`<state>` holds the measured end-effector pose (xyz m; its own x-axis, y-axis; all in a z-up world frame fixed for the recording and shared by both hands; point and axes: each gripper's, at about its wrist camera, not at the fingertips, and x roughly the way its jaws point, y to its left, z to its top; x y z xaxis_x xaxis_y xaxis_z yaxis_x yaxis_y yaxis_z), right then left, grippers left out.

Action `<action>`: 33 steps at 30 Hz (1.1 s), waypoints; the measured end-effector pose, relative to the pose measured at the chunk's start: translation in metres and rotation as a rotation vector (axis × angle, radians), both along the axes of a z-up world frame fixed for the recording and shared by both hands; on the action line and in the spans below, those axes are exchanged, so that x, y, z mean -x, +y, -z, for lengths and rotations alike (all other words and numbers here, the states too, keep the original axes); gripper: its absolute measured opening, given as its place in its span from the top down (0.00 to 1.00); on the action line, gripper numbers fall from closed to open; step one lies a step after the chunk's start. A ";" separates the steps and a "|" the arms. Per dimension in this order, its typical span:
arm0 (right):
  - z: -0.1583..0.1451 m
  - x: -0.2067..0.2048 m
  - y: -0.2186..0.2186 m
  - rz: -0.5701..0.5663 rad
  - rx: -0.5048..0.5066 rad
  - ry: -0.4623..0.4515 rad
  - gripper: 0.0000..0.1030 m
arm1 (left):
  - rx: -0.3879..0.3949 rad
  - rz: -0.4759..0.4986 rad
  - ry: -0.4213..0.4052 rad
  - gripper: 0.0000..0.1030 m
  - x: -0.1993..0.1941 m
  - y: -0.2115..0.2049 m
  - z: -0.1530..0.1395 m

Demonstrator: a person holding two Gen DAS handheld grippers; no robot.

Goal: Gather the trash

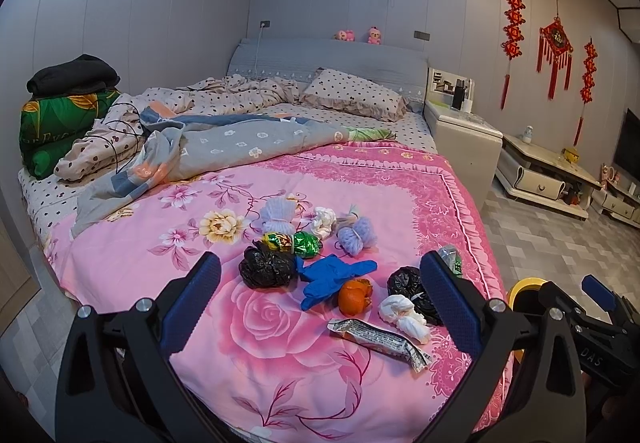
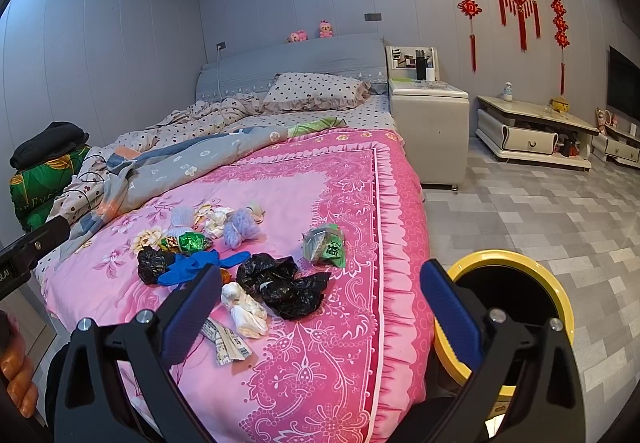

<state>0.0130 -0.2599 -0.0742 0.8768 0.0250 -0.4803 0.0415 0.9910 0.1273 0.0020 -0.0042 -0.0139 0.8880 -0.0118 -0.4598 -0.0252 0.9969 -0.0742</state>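
Trash lies on the pink floral quilt [image 1: 280,363]: a black bag [image 1: 266,267], a blue glove [image 1: 330,275], an orange peel [image 1: 355,295], a white tissue wad [image 1: 402,317], a flat snack wrapper [image 1: 380,339], a second black bag [image 2: 286,287], a green wrapper [image 1: 298,243] and a green packet [image 2: 326,245]. My left gripper [image 1: 320,307] is open and empty above the near trash. My right gripper [image 2: 316,317] is open and empty over the bed's right edge. A yellow-rimmed bin [image 2: 516,307] stands on the floor by the bed.
Yarn-like bundles [image 1: 356,235] lie behind the trash. A rumpled grey duvet [image 1: 224,147] and pillow [image 1: 352,95] fill the far bed. A white nightstand [image 2: 432,123] and low TV cabinet [image 2: 532,135] stand right, beside grey tiled floor [image 2: 540,211].
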 end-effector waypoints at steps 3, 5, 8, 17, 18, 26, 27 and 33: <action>0.000 0.000 0.000 -0.002 0.000 0.000 0.07 | -0.002 0.000 -0.001 0.07 0.000 0.000 0.001; 0.001 0.000 0.000 -0.003 0.001 0.001 0.07 | 0.001 0.000 0.000 0.07 -0.001 0.001 -0.001; 0.001 0.000 0.000 -0.003 0.001 0.001 0.07 | 0.000 0.000 0.002 0.07 -0.001 0.001 -0.001; 0.001 0.000 0.001 -0.004 0.001 0.004 0.07 | 0.002 0.000 0.003 0.07 -0.001 0.001 -0.001; 0.002 0.000 0.001 -0.003 0.001 0.005 0.07 | 0.002 0.000 0.003 0.07 -0.001 0.000 0.001; 0.003 -0.002 0.003 -0.006 0.002 0.019 0.07 | 0.002 -0.001 0.005 0.07 -0.002 0.001 -0.001; 0.002 -0.003 0.003 -0.007 0.003 0.021 0.07 | 0.003 -0.001 0.005 0.07 -0.002 0.001 0.000; 0.002 -0.008 0.000 0.004 0.009 0.030 0.07 | 0.006 -0.001 0.019 0.07 -0.003 -0.003 0.028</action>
